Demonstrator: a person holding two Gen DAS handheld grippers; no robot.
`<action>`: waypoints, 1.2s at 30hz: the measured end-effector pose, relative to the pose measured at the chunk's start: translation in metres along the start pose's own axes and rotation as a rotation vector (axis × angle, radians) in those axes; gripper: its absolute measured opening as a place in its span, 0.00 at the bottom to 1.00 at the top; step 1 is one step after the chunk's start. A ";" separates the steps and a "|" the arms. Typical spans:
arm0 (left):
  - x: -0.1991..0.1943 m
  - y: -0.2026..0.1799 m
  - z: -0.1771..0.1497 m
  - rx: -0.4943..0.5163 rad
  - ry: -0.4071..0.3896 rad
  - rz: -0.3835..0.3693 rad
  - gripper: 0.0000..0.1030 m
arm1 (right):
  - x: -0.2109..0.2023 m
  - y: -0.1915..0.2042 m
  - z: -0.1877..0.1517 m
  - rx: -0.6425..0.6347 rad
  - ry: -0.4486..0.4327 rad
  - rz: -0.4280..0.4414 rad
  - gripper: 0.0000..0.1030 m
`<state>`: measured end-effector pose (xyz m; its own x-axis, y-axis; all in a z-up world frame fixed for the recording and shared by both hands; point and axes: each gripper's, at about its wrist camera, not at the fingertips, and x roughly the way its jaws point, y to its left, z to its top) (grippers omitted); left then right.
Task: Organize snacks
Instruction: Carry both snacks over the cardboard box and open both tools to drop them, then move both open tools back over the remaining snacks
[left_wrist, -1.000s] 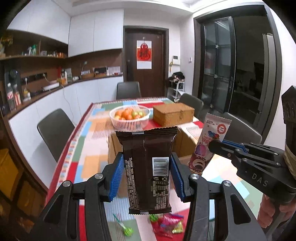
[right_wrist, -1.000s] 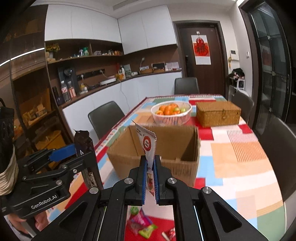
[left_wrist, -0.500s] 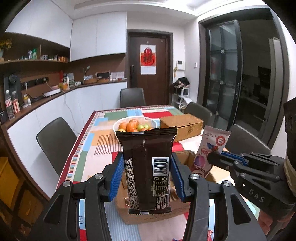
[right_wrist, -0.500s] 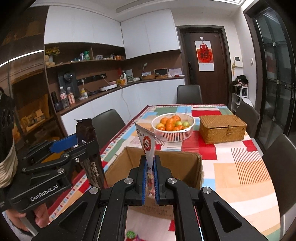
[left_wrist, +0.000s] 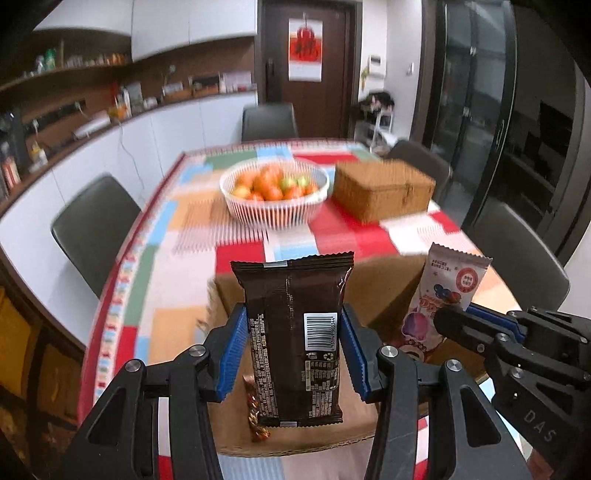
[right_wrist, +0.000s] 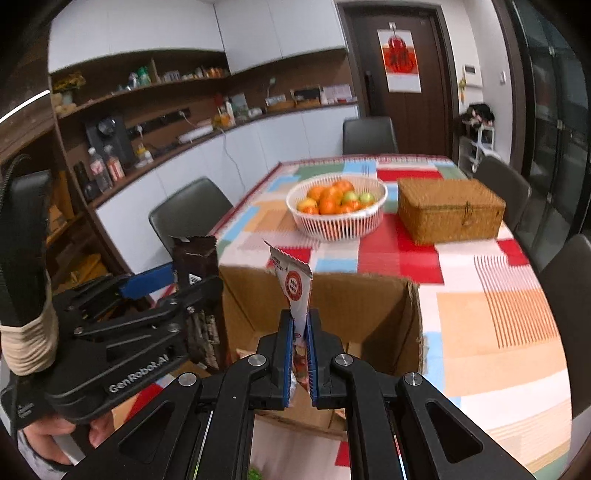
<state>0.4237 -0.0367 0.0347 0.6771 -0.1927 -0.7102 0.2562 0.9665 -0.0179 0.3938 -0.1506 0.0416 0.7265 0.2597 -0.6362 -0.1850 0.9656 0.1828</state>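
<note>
My left gripper is shut on a dark brown snack packet, held upright with its barcode facing me, over the open cardboard box. A small gold-wrapped snack lies on the box floor under it. My right gripper is shut on a thin white and pink snack pouch, also above the cardboard box. In the left wrist view that pouch and the right gripper come in from the right. In the right wrist view the left gripper and its brown packet sit at the left.
A white basket of oranges and green fruit and a wicker box stand farther back on the patchwork tablecloth. Dark chairs line both sides of the table. A person's hand holds the left gripper's handle.
Both grippers have moved forward and a little down, from short of the cardboard box to over its opening. The loose sweets on the near table have dropped out of view. Both grips are unchanged.
</note>
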 end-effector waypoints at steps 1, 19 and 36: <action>0.005 -0.001 -0.002 0.004 0.023 -0.003 0.47 | 0.007 -0.002 -0.001 0.006 0.024 -0.007 0.08; -0.091 0.006 -0.042 0.034 -0.138 0.088 0.72 | -0.032 0.012 -0.027 -0.042 -0.007 -0.090 0.44; -0.167 0.007 -0.114 0.017 -0.217 0.112 0.77 | -0.088 0.054 -0.079 -0.153 -0.072 -0.011 0.55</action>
<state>0.2336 0.0216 0.0728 0.8338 -0.1186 -0.5392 0.1816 0.9812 0.0649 0.2680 -0.1205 0.0483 0.7738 0.2522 -0.5811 -0.2710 0.9609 0.0562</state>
